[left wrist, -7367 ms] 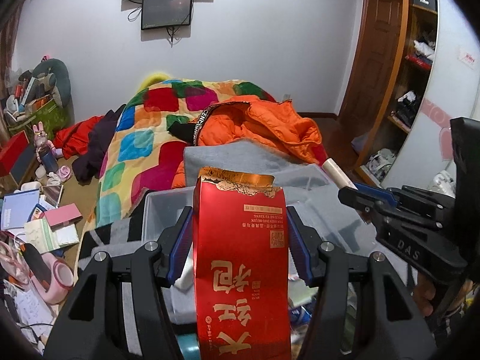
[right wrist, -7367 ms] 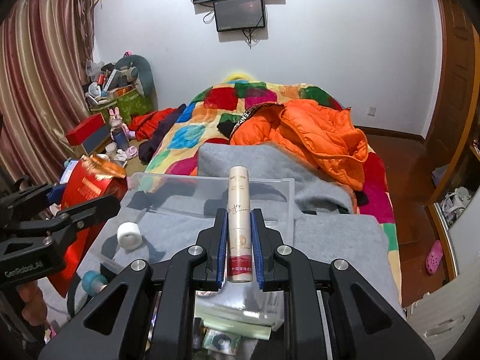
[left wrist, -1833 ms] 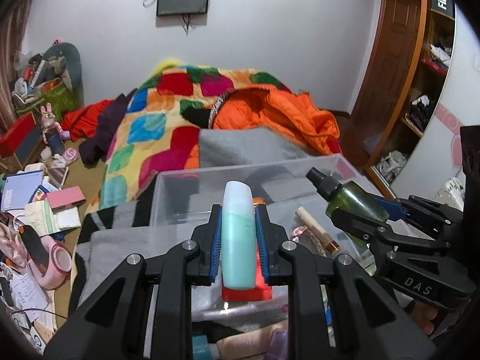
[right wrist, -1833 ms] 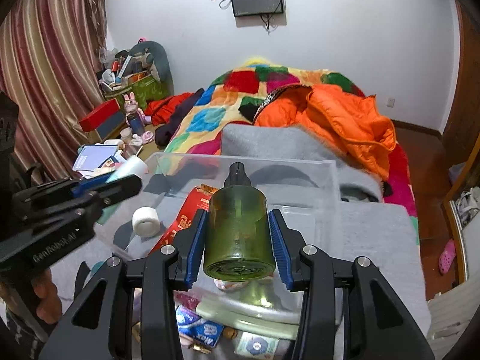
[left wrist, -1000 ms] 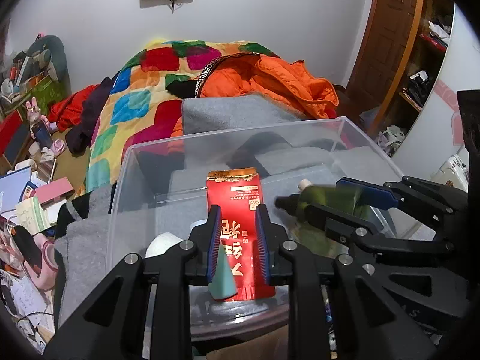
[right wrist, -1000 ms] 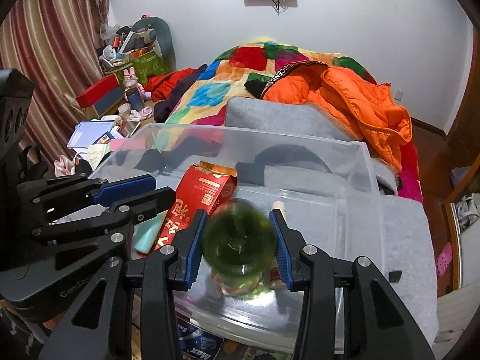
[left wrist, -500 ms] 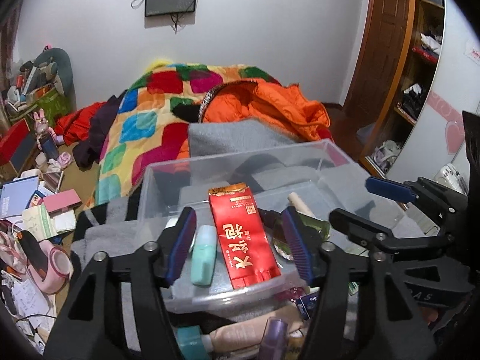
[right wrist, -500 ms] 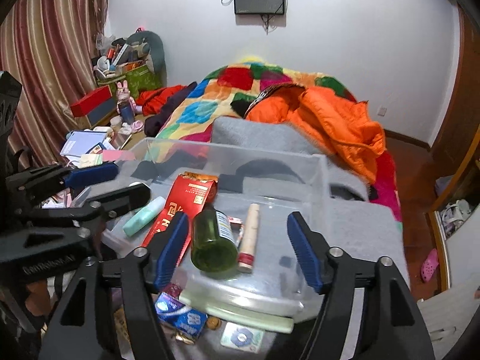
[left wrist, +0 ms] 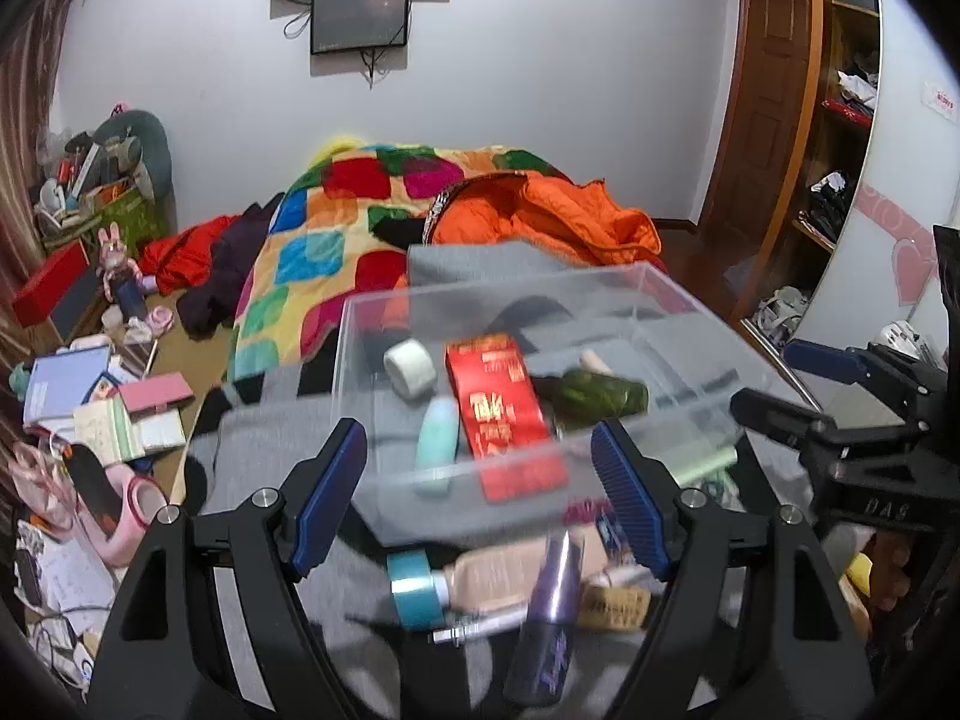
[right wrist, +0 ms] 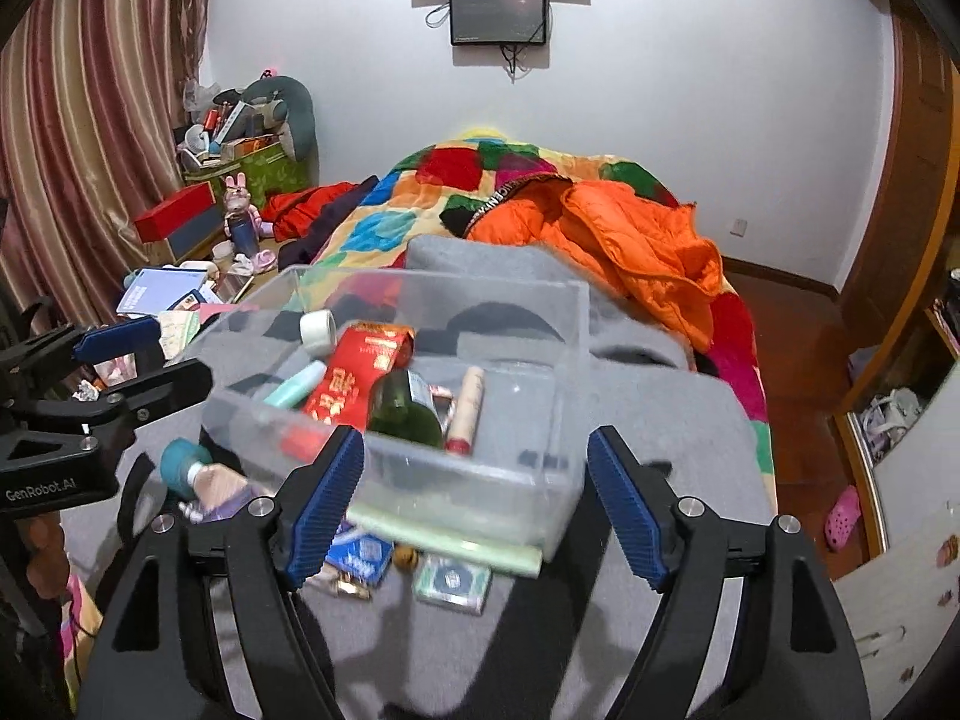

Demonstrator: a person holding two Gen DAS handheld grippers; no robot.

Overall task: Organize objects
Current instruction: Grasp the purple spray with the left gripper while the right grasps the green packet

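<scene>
A clear plastic bin sits on a grey blanket. Inside lie a red packet, a teal bottle, a green glass bottle, a beige tube and a white tape roll. My left gripper is open and empty, in front of the bin. My right gripper is open and empty, also in front of the bin. Loose items lie before the bin: a purple tube, a beige tube with teal cap, small packets.
A bed with a patchwork quilt and orange jacket lies beyond the bin. Clutter of books and boxes covers the floor on the left. A wooden shelf stands on the right.
Both grippers have opened fully and pulled back from the bin. The teal bottle and the green bottle, held earlier, now lie inside the bin.
</scene>
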